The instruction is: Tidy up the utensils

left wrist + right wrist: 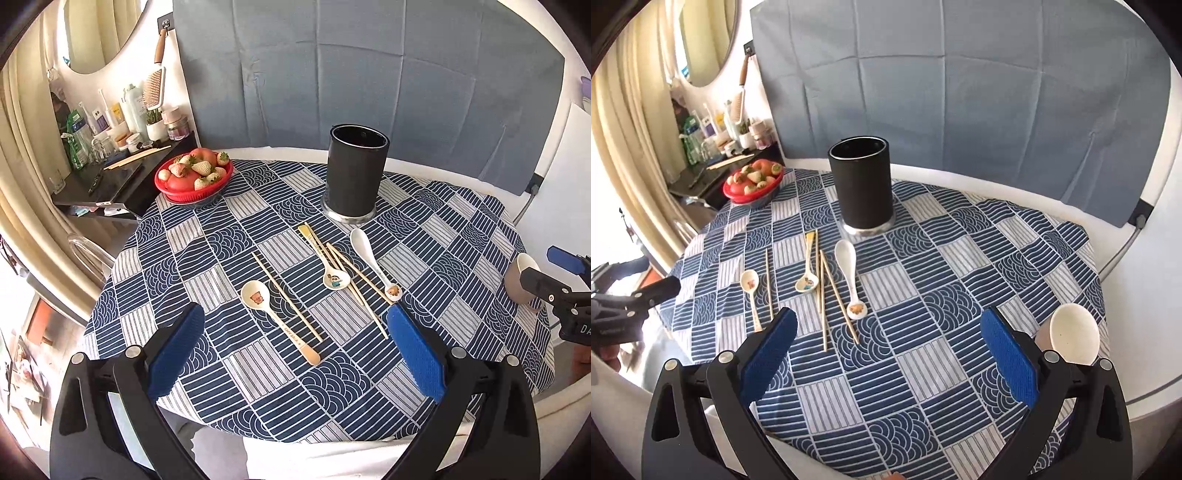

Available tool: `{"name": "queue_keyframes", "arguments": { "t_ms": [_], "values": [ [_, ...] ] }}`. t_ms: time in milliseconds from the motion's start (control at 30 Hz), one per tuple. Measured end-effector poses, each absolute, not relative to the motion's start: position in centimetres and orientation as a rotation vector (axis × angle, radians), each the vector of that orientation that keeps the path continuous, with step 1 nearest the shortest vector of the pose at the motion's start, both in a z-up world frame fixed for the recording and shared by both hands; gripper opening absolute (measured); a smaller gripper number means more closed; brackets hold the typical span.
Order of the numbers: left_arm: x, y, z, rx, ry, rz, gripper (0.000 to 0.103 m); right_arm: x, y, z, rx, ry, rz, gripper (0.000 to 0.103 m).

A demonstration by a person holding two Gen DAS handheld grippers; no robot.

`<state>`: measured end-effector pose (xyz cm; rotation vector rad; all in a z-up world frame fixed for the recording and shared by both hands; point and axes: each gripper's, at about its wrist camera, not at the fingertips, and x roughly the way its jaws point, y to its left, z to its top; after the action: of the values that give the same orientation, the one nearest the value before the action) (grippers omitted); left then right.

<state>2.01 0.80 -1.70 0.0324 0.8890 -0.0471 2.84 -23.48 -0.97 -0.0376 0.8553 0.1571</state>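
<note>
A black cylindrical holder [355, 170] [863, 184] stands upright at the back of the round table. In front of it lie three spoons: a wooden-handled one at left [275, 317] [750, 286], one with a cartoon bowl [335, 277] [806, 283], and a white ceramic one [371, 254] [848, 271]. Several wooden chopsticks [286, 295] [823, 295] lie among them. My left gripper [295, 332] is open and empty above the near edge, in front of the spoons. My right gripper [888, 334] is open and empty, to the right of the utensils.
A red bowl of strawberries and fruit [194, 173] [753, 181] sits at the back left. A paper cup [1069, 336] [522, 280] lies on its side at the right edge. A blue patterned cloth [258, 387] covers the table. A cluttered black shelf [110, 173] stands beyond the left.
</note>
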Motion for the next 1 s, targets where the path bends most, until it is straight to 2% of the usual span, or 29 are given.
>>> {"name": "queue_keyframes", "arguments": {
  "t_ms": [1000],
  "values": [
    [2.56, 0.56, -0.93, 0.038, 0.859, -0.052, 0.097, 3.44, -23.39, -0.1, -0.039, 0.845, 0.179, 0.095]
  ]
}}
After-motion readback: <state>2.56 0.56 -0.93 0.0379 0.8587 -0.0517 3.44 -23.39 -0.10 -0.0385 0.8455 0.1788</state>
